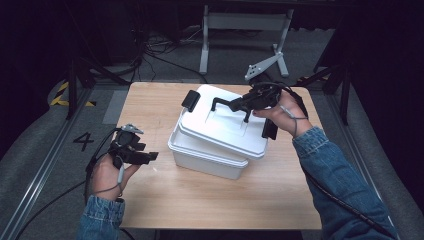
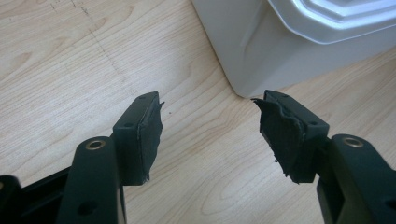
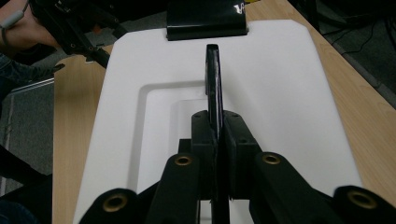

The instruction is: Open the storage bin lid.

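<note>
A white storage box [image 1: 207, 160] stands mid-table, and its white lid [image 1: 220, 125] lies askew on top, shifted off the base. In the right gripper view my right gripper [image 3: 215, 126] is shut on the lid's thin black handle [image 3: 213, 74]; the high view shows this gripper [image 1: 245, 106] at the handle [image 1: 225, 102]. A black latch [image 1: 190, 100] hangs at the lid's far end, another [image 1: 270, 129] at the near right end. My left gripper [image 1: 150, 156] is low over the table left of the box, open and holding nothing; its view [image 2: 208, 107] faces the box's corner [image 2: 243, 51].
The wooden table [image 1: 270, 200] has bare room in front of and left of the box. A white metal frame [image 1: 245, 22] and cables stand on the floor beyond the far edge. The far latch [image 3: 206, 18] and the other hand's gripper [image 3: 70, 23] show ahead.
</note>
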Demonstrator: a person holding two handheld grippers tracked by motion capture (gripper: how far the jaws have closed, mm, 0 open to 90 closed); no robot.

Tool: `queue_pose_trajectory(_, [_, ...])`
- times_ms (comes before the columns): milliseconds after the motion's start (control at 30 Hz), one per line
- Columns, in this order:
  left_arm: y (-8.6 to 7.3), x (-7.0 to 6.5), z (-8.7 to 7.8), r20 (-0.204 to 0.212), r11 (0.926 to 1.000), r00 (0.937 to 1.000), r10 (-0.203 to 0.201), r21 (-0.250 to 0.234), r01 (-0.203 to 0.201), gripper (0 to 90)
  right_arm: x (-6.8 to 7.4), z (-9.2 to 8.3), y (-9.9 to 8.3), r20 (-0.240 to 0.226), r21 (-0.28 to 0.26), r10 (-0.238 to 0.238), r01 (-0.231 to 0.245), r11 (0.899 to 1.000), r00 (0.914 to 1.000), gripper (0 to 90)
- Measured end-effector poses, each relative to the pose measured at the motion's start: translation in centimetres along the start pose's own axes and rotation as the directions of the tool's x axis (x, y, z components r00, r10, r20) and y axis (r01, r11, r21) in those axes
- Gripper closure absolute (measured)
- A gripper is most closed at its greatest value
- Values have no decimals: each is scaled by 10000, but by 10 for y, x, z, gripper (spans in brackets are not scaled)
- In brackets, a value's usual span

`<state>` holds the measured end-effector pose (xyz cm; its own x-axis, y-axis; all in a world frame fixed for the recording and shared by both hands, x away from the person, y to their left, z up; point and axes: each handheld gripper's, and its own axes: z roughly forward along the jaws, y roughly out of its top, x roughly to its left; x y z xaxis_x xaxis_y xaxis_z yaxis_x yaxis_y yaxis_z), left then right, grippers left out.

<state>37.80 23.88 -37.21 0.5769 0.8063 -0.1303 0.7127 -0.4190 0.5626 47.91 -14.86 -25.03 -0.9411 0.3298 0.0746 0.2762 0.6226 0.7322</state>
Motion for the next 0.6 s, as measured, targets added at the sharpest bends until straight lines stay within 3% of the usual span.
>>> queue_pose_trajectory(333, [-1, 2, 2, -7, 9999, 10000, -20, 159, 20, 391, -10, -20, -15, 386, -161, 214, -208, 9997, 9990, 842])
queue_pose_trajectory(600, [-2, 2, 2, -52, 9998, 10000, -45, 168, 46, 391, -25, -45, -33, 883, -393, 681, -649, 9971, 9938, 843])
